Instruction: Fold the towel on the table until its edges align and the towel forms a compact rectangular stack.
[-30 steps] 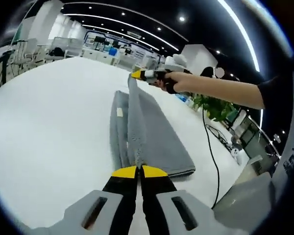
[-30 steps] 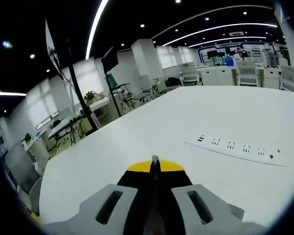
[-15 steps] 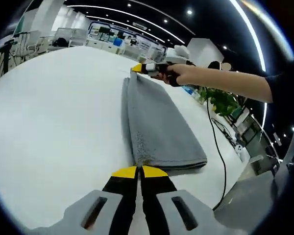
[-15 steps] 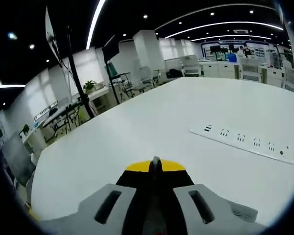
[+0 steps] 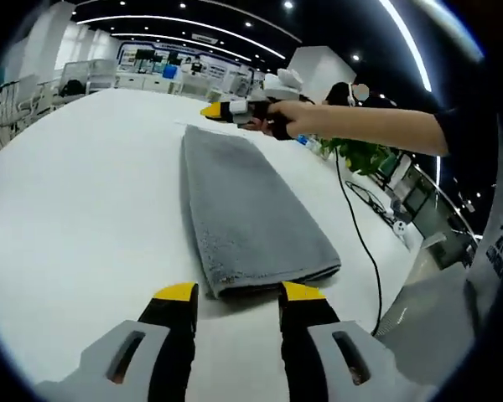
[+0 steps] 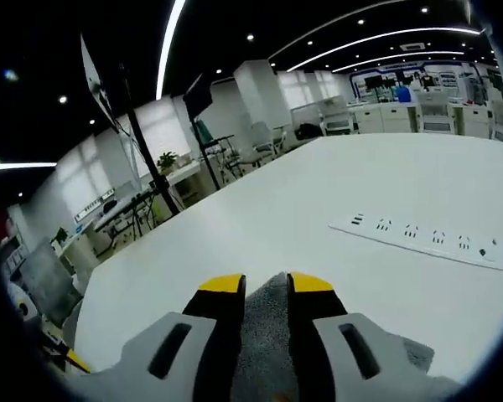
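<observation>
White tabletop [image 5: 75, 209] is spreading across an open office in the left gripper view, where the grey towel [image 5: 243, 209] is lying as a long folded strip running from 6 toward 12 o'clock, its near end just beyond the parted, empty jaws of the left gripper [image 5: 231, 293], while the right gripper [image 5: 214, 110] is hovering at its far end at 12 o'clock. Soft, limp and light by the look of it, the towel is best pinched at corners or an end edge. Right gripper view is adding a white power strip [image 6: 419, 241] at 3 o'clock and grey cloth lying between its slightly parted jaws, which seem to be releasing rather than pinching.
</observation>
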`<state>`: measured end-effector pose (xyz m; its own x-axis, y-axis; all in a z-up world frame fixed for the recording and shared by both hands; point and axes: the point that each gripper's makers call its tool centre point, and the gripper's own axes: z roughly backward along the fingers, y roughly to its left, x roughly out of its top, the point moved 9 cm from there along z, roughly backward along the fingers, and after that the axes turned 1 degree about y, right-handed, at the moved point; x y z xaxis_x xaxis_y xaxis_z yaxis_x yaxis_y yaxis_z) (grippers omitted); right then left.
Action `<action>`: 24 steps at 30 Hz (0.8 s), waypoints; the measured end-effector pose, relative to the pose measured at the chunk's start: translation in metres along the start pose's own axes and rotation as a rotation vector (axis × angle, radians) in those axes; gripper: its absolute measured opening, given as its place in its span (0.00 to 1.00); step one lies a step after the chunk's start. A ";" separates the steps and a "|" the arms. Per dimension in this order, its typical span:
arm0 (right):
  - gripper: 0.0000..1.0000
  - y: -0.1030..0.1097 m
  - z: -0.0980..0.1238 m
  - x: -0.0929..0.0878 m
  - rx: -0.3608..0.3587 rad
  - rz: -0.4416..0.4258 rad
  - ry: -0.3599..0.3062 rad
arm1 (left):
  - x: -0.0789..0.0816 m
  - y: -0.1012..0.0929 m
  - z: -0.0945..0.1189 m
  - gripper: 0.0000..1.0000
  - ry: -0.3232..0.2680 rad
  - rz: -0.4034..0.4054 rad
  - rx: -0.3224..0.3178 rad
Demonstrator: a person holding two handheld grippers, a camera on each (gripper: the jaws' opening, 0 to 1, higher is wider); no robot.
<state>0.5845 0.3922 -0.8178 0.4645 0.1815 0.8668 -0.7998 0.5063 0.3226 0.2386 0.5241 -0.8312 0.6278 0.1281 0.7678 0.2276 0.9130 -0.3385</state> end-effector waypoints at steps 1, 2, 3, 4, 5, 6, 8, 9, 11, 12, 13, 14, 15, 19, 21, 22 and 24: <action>0.20 0.001 0.004 -0.003 0.001 0.010 0.008 | 0.004 0.004 0.001 0.53 -0.008 0.007 0.011; 0.20 0.001 0.008 -0.006 -0.001 0.014 0.012 | 0.008 0.005 0.002 0.52 -0.014 0.002 0.015; 0.20 -0.002 0.013 -0.008 -0.009 0.015 0.017 | 0.010 0.006 0.002 0.51 -0.020 -0.003 0.017; 0.20 -0.004 0.016 -0.010 -0.014 0.015 0.021 | 0.013 0.007 0.001 0.50 -0.022 -0.005 0.018; 0.20 -0.005 0.024 -0.012 -0.027 0.020 0.019 | 0.015 0.009 0.000 0.50 -0.025 -0.008 0.021; 0.21 -0.005 0.029 -0.014 -0.029 0.019 0.020 | 0.019 0.012 -0.002 0.49 -0.028 -0.011 0.025; 0.21 -0.001 0.042 -0.019 -0.033 -0.008 0.017 | 0.025 0.015 -0.006 0.45 -0.026 -0.012 0.030; 0.21 -0.001 0.047 -0.021 -0.030 -0.006 0.015 | 0.028 0.015 -0.007 0.44 -0.023 -0.013 0.031; 0.22 0.001 0.060 -0.026 -0.034 0.007 0.020 | 0.034 0.018 -0.012 0.43 -0.019 -0.027 0.033; 0.22 0.000 0.065 -0.028 -0.035 0.010 0.022 | 0.037 0.020 -0.014 0.43 -0.020 -0.035 0.035; 0.22 -0.004 0.071 -0.029 -0.041 0.015 0.022 | 0.042 0.022 -0.018 0.43 -0.023 -0.042 0.037; 0.23 -0.004 0.073 -0.030 -0.043 0.016 0.023 | 0.044 0.023 -0.020 0.43 -0.024 -0.045 0.038; 0.23 -0.006 0.080 -0.034 -0.058 0.000 0.018 | 0.049 0.025 -0.025 0.44 -0.026 -0.047 0.037; 0.27 -0.007 0.095 -0.045 -0.077 -0.028 0.025 | 0.062 0.028 -0.042 0.46 -0.034 -0.073 0.033; 0.27 -0.007 0.102 -0.051 -0.090 -0.017 0.023 | 0.067 0.028 -0.050 0.46 -0.034 -0.086 0.031; 0.27 -0.007 0.106 -0.053 -0.093 -0.014 0.027 | 0.070 0.029 -0.053 0.46 -0.036 -0.094 0.029; 0.27 0.003 0.112 -0.060 -0.099 -0.009 0.032 | 0.076 0.030 -0.061 0.45 -0.039 -0.104 0.026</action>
<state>0.5118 0.2884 -0.8260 0.4849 0.2027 0.8507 -0.7546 0.5887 0.2899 0.3383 0.5378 -0.8162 0.5725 0.0469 0.8186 0.2700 0.9319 -0.2422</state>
